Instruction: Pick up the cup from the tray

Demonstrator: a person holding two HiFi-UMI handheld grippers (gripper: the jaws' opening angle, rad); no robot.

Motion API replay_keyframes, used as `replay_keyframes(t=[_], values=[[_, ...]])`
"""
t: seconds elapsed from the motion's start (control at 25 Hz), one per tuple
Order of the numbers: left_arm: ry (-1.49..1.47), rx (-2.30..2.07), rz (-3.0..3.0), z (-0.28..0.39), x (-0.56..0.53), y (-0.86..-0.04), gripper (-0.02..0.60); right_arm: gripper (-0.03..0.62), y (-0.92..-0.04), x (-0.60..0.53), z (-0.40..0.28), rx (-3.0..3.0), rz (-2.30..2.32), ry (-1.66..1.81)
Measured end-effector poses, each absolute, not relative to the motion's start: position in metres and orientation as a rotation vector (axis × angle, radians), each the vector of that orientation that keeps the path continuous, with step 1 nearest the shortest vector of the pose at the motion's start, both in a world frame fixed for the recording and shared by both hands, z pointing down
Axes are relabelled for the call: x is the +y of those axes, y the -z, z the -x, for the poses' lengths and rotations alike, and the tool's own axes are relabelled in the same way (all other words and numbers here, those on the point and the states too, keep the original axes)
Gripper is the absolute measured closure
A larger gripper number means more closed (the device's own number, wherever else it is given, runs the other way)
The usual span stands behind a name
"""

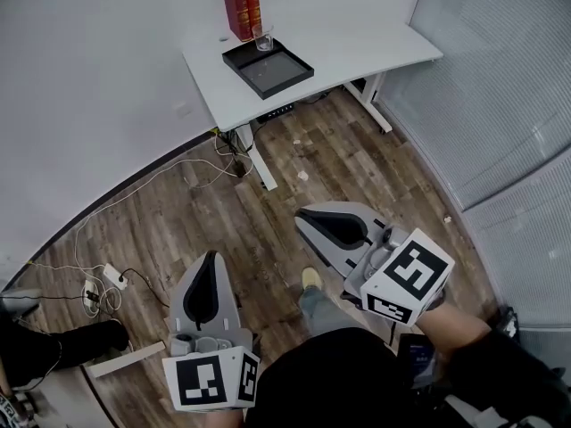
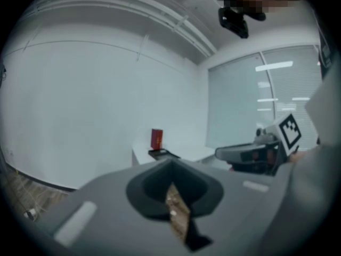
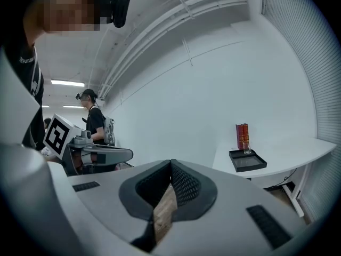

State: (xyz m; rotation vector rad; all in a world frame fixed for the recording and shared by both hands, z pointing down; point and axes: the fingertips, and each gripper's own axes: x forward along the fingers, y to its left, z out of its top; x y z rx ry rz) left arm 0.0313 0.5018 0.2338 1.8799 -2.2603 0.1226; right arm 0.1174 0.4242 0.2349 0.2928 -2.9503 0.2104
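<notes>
Approach phase. Left hand-held gripper (image 1: 208, 257) and right hand-held gripper (image 1: 302, 214) closed, empty, far from desk (image 1: 357, 34). Next: walk up, open one around cup (image 1: 263, 38) on tray (image 1: 287, 77).

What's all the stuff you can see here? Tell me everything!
table: one, white, against the wall
tray: one, black, on the table
cup: one, clear glass, in the tray's far corner
books: two, red, upright behind the tray
floor: one, brown wood, underfoot
power strip: one, white, on the floor, left
other person: one, dark clothes, far off, right gripper view
shoe: one, tan, between the grippers
left gripper: one, grey, jaws shut, empty
right gripper: one, grey, jaws shut, empty
</notes>
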Motion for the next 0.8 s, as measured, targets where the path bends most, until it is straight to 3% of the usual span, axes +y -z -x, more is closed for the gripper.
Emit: replay_keyframes(t=[0.8], values=[[-0.166,-2.238,-1.872,-0.039,0.359,-0.237,0.577,0.58,-0.244,0.282,-0.125,-2.95,-0.303,-0.298]])
